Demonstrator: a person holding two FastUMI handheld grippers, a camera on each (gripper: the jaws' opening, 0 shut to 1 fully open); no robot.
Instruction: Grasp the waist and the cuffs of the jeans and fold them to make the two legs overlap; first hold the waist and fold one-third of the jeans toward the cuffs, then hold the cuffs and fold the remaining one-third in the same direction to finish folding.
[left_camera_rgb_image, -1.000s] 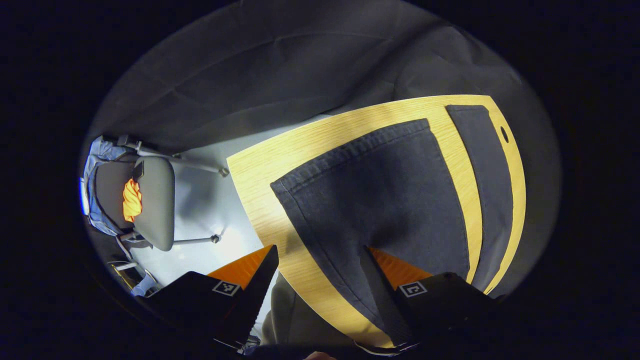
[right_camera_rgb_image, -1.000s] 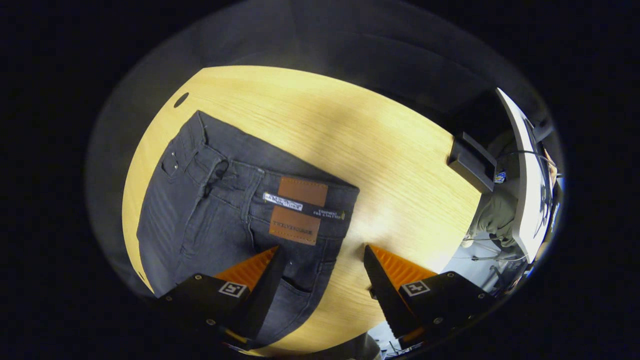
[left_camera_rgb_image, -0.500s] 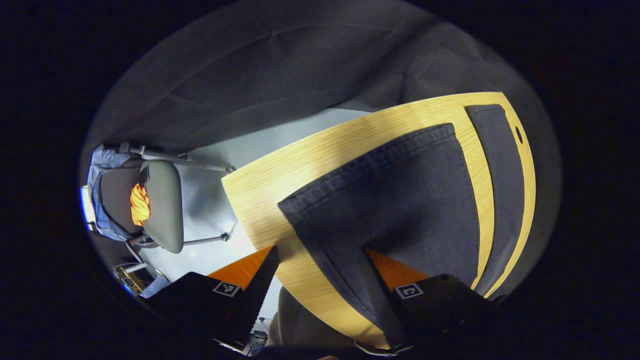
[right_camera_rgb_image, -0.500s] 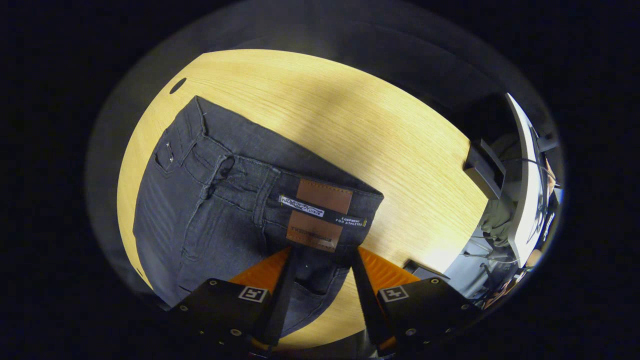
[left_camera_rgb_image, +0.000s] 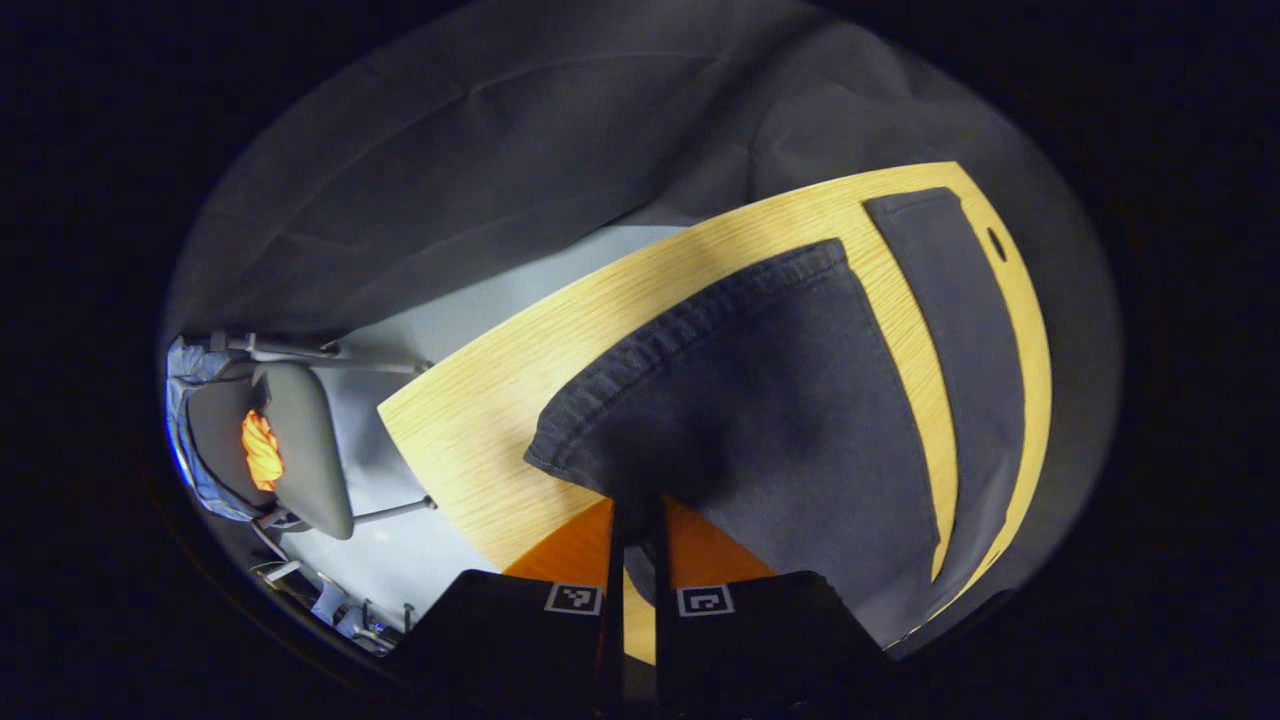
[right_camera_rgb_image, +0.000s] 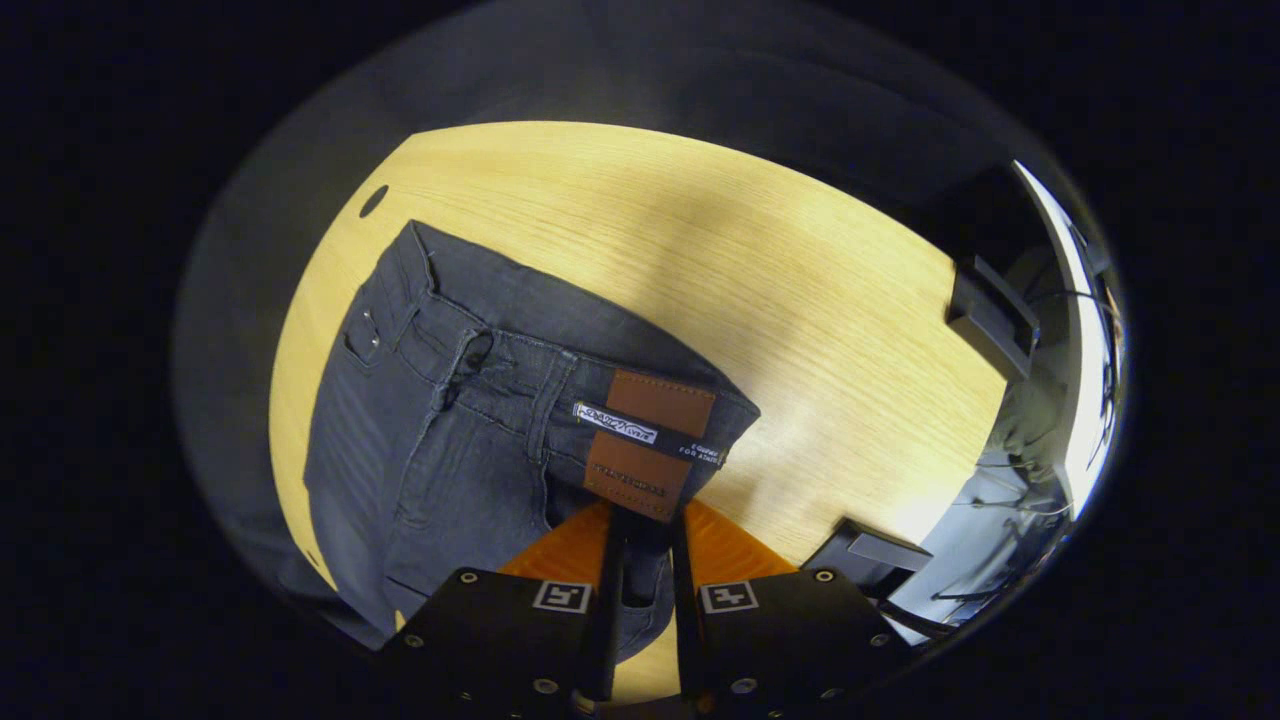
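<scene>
Dark charcoal denim jeans (right_camera_rgb_image: 470, 440) spread flat on a pale wood-grain tabletop (right_camera_rgb_image: 800, 320), legs not yet overlapped. Left gripper (left_camera_rgb_image: 636, 525) with jaws nearly pressed together, pinching the stitched cuff hem (left_camera_rgb_image: 590, 470) of the near leg just ahead of the jaws; second leg (left_camera_rgb_image: 960, 330) lying apart, beyond and to the right of the jaws. Right gripper (right_camera_rgb_image: 646, 530) with jaws nearly closed, pinching the waistband edge just below the brown leather patch (right_camera_rgb_image: 645, 445). Judged stage: both grasps made, first lengthwise fold not begun; both thirds folds remaining. Grey chair (left_camera_rgb_image: 300, 450) on the floor, left of the left jaws.
</scene>
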